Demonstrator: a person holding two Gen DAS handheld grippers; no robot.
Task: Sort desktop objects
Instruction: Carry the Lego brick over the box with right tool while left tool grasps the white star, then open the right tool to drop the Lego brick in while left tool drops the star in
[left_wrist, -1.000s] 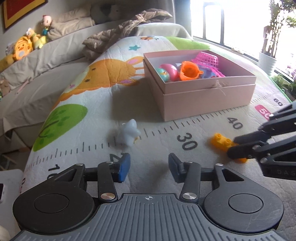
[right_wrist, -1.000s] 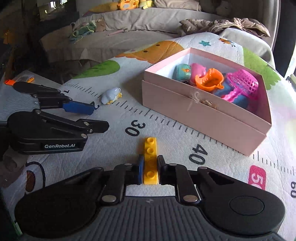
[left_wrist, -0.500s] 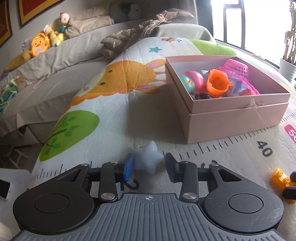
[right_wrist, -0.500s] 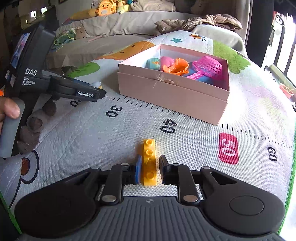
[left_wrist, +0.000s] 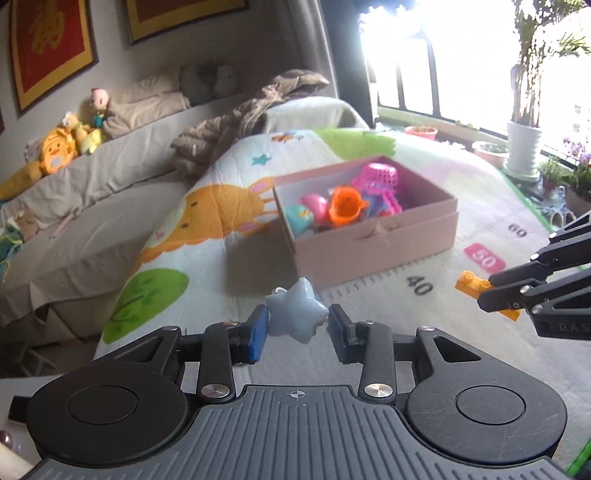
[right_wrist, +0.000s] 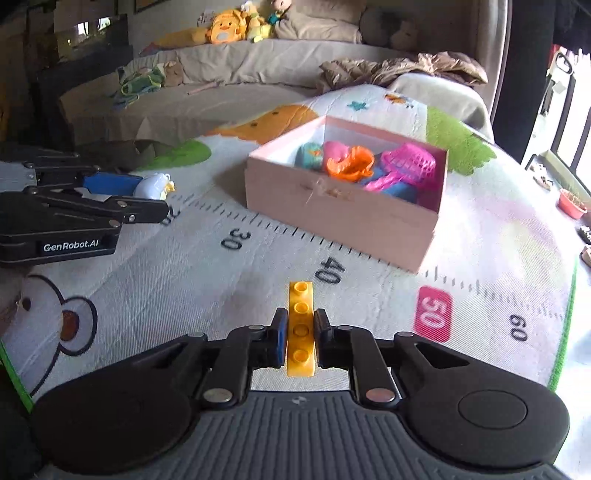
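Yellow studded brick (right_wrist: 301, 328) clamped lengthwise between right gripper (right_wrist: 300, 334) pads, jaws closing on it, held above play mat (right_wrist: 184, 280). Pale blue star toy (left_wrist: 295, 314) pinched by left gripper (left_wrist: 297, 328), jaws narrow, clear of mat. Beyond both, open pink box (left_wrist: 373, 251) on mat holds orange cup (left_wrist: 345, 210), pink basket (left_wrist: 378, 177), teal toy (left_wrist: 299, 218)

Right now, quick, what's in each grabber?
Left gripper: closed on the pale blue star toy.
Right gripper: closing on the yellow building brick between its pads.
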